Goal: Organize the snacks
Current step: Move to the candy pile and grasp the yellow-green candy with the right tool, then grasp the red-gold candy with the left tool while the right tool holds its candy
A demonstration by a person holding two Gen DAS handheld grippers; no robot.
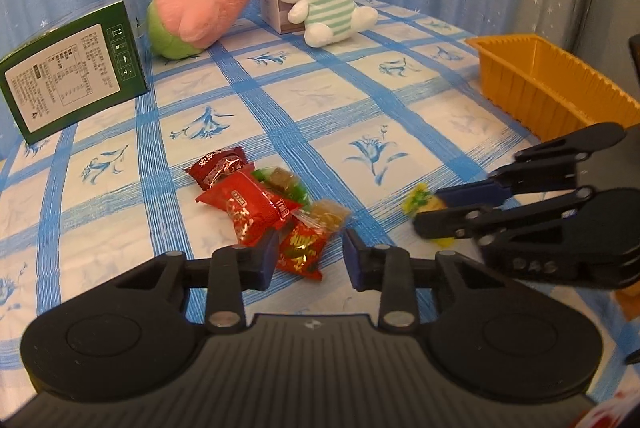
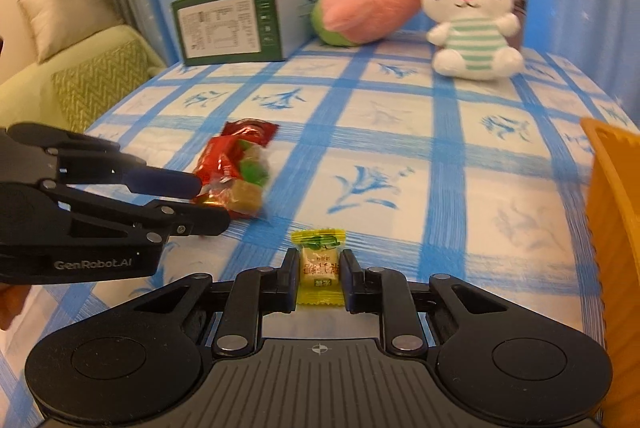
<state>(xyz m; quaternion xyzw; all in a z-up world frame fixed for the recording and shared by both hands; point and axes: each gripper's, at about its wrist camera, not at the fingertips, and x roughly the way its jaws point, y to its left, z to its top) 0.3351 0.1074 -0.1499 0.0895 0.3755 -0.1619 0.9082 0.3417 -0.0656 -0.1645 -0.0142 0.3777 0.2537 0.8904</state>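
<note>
We see the yellow candy between the fingers of our right gripper, which pinch it just above the checked tablecloth. To the left, our left gripper stands wide over the snack pile. The orange tray sits far right.

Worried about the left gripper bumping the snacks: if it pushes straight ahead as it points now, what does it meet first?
Most likely the red snack packet lying between the open fingers of the left gripper, at the near edge of the snack pile. Depth is hard to judge, so it might pass just above it.
</note>
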